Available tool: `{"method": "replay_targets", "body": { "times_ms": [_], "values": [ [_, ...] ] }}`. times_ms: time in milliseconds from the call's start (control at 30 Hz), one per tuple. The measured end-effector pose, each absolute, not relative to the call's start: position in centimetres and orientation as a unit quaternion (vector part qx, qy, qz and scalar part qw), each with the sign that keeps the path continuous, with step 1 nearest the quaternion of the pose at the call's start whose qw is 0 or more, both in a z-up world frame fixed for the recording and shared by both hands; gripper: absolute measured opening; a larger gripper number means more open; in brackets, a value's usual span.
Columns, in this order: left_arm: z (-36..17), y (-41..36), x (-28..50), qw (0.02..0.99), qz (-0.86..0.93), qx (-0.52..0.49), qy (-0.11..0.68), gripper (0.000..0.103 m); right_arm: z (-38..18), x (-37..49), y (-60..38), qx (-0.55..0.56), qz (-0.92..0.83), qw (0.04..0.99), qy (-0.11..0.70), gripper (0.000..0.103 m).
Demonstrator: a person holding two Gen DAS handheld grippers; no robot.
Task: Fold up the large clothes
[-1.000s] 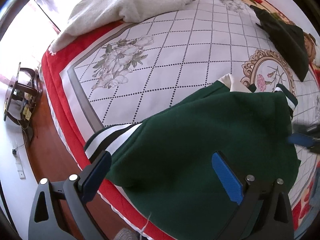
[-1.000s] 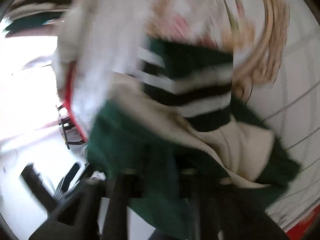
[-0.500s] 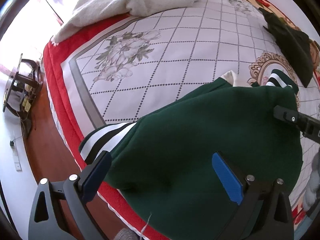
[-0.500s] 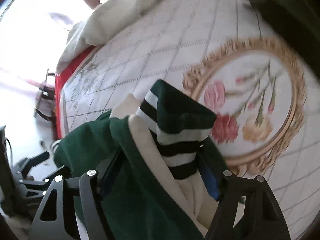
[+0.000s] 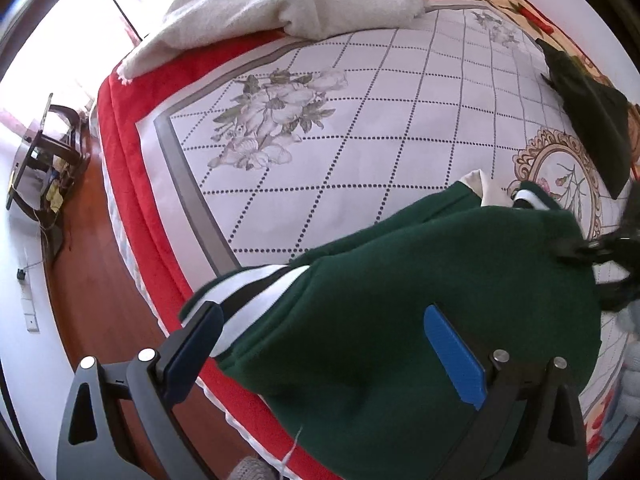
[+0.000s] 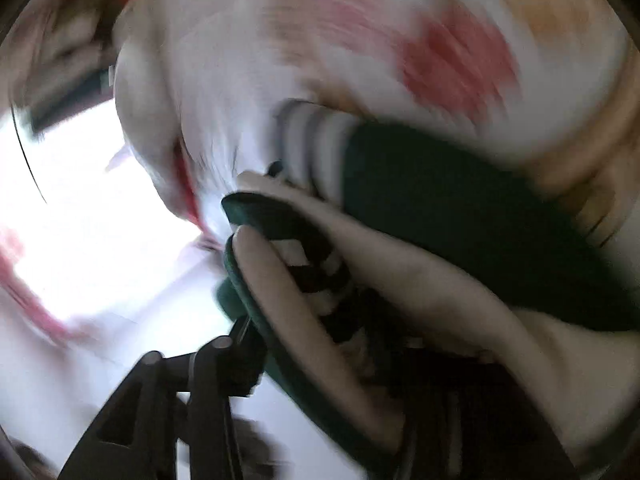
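Observation:
A dark green sweatshirt (image 5: 420,280) with a cream lining lies folded near the bed's front corner. Its black-and-white striped cuff (image 5: 256,288) points toward the bed edge. My left gripper (image 5: 320,310) hovers open just above it, its blue pads wide apart and touching nothing. At the sweatshirt's far right edge sits my right gripper (image 5: 592,248), dark and blurred. In the right wrist view the sweatshirt (image 6: 440,184) is bunched over the right gripper (image 6: 332,332), with cloth between its opening jaws. Only one finger (image 6: 216,360) shows, and the pads are hidden.
The bed cover (image 5: 360,140) is white with a grid, flowers and a red border. A cream blanket (image 5: 288,4) lies at the far end and a dark garment (image 5: 592,120) at the right. Wooden floor (image 5: 92,260) and a small wooden stand (image 5: 48,160) are to the left.
My left gripper has drifted a little sideways over the sweatshirt and stayed open. The right gripper has swung quickly, so its view went from sharp to blurred, with the collar and cuff now closer.

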State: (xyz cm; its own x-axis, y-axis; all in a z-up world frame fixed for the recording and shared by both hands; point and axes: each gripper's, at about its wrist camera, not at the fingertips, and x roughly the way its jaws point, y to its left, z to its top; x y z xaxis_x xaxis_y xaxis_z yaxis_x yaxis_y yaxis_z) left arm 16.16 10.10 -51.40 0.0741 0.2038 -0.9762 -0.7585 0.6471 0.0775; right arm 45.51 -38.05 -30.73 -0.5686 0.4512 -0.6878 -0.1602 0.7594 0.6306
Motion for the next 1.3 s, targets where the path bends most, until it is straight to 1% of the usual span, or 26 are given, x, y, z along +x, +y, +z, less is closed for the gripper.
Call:
{"method": "replay_targets", "body": {
  "times_ms": [33, 67, 167, 267, 333, 367, 400, 467, 533, 567, 600, 633, 667, 700, 733, 767, 800, 867, 933, 967, 1067, 1133, 1167, 1233, 1267, 1300],
  "values": [
    [-51.4, 10.2, 16.1, 0.694, 0.347, -0.239, 0.584, 0.103, -28.8, 45.5, -37.3, 0.043, 0.345, 0.496, 0.796, 0.072],
    [-51.4, 10.3, 16.1, 0.694, 0.348, -0.241, 0.582, 0.103, -27.1, 45.4, -36.7, 0.027, 0.362, 0.524, 0.771, 0.073],
    [-51.6, 10.5, 15.9, 0.692, 0.350, -0.248, 0.580, 0.103, -26.4, 44.4, -34.3, 0.024, 0.413, 0.511, 0.753, 0.074],
    [-51.9, 10.6, 15.7, 0.690, 0.351, -0.252, 0.581, 0.103, -28.0, 41.9, -29.7, -0.044, 0.456, 0.485, 0.745, 0.074],
    [-52.0, 10.6, 15.5, 0.689, 0.351, -0.250, 0.582, 0.103, -29.3, 40.3, -27.8, -0.111, 0.461, 0.485, 0.735, 0.056],
    [-52.1, 10.6, 15.4, 0.690, 0.350, -0.249, 0.583, 0.103, -30.2, 40.3, -27.2, -0.068, 0.453, 0.465, 0.758, 0.044],
    [-52.1, 10.6, 15.3, 0.690, 0.349, -0.248, 0.584, 0.103, -31.2, 41.0, -27.5, 0.006, 0.440, 0.428, 0.789, 0.027],
    [-52.0, 10.7, 15.1, 0.691, 0.348, -0.247, 0.583, 0.103, -34.6, 40.7, -29.1, 0.215, 0.388, 0.284, 0.850, 0.026],
    [-51.9, 10.8, 15.0, 0.692, 0.347, -0.249, 0.581, 0.103, -36.7, 39.0, -30.4, 0.296, 0.341, 0.191, 0.872, 0.026],
    [-51.9, 10.9, 15.0, 0.692, 0.347, -0.249, 0.582, 0.103, -37.8, 38.5, -31.0, 0.307, 0.319, 0.184, 0.877, 0.026],
    [-52.0, 11.0, 15.0, 0.691, 0.346, -0.249, 0.584, 0.103, -38.2, 39.0, -31.4, 0.298, 0.303, 0.212, 0.880, 0.026],
    [-52.0, 11.0, 15.1, 0.691, 0.344, -0.248, 0.585, 0.103, -38.2, 39.6, -31.8, 0.277, 0.287, 0.262, 0.879, 0.029],
    [-52.0, 11.1, 15.1, 0.691, 0.344, -0.247, 0.586, 0.103, -37.5, 40.2, -31.7, 0.261, 0.287, 0.293, 0.874, 0.039],
    [-51.9, 11.2, 15.2, 0.692, 0.344, -0.245, 0.585, 0.103, -36.7, 40.3, -31.2, 0.244, 0.292, 0.306, 0.873, 0.044],
    [-51.8, 11.3, 15.1, 0.693, 0.344, -0.243, 0.585, 0.103, -35.0, 40.5, -30.4, 0.203, 0.303, 0.337, 0.868, 0.048],
    [-51.7, 11.4, 15.1, 0.695, 0.345, -0.238, 0.585, 0.103, -32.6, 41.0, -29.9, 0.152, 0.317, 0.386, 0.853, 0.055],
    [-51.6, 11.5, 15.1, 0.695, 0.347, -0.235, 0.584, 0.103, -30.7, 41.4, -29.5, 0.112, 0.327, 0.429, 0.835, 0.059],
    [-51.5, 11.7, 15.1, 0.696, 0.350, -0.231, 0.583, 0.103, -26.2, 41.5, -28.7, 0.029, 0.334, 0.521, 0.785, 0.061],
    [-51.5, 12.0, 15.0, 0.694, 0.351, -0.237, 0.582, 0.103, -23.6, 41.9, -28.4, 0.013, 0.333, 0.560, 0.758, 0.061],
    [-51.5, 12.2, 15.0, 0.694, 0.352, -0.238, 0.581, 0.103, -22.5, 41.9, -28.5, 0.018, 0.352, 0.562, 0.748, 0.061],
    [-51.6, 12.2, 15.0, 0.692, 0.353, -0.238, 0.583, 0.103, -20.6, 39.7, -27.4, 0.001, 0.405, 0.517, 0.754, 0.061],
    [-51.7, 12.2, 15.1, 0.691, 0.351, -0.237, 0.586, 0.103, -21.9, 37.6, -25.3, -0.043, 0.412, 0.496, 0.763, 0.061],
    [-51.8, 12.1, 15.2, 0.690, 0.349, -0.237, 0.588, 0.103, -23.3, 37.0, -24.3, -0.076, 0.396, 0.504, 0.764, 0.057],
    [-52.0, 12.0, 15.4, 0.690, 0.344, -0.239, 0.591, 0.103, -26.1, 36.8, -24.2, -0.115, 0.353, 0.529, 0.763, 0.037],
    [-52.1, 11.9, 15.5, 0.689, 0.342, -0.239, 0.593, 0.103, -27.8, 37.0, -23.5, -0.118, 0.328, 0.536, 0.769, 0.031],
    [-52.2, 11.8, 15.6, 0.689, 0.340, -0.237, 0.595, 0.103, -28.4, 37.2, -23.1, -0.112, 0.322, 0.537, 0.772, 0.031]
  ]
}}
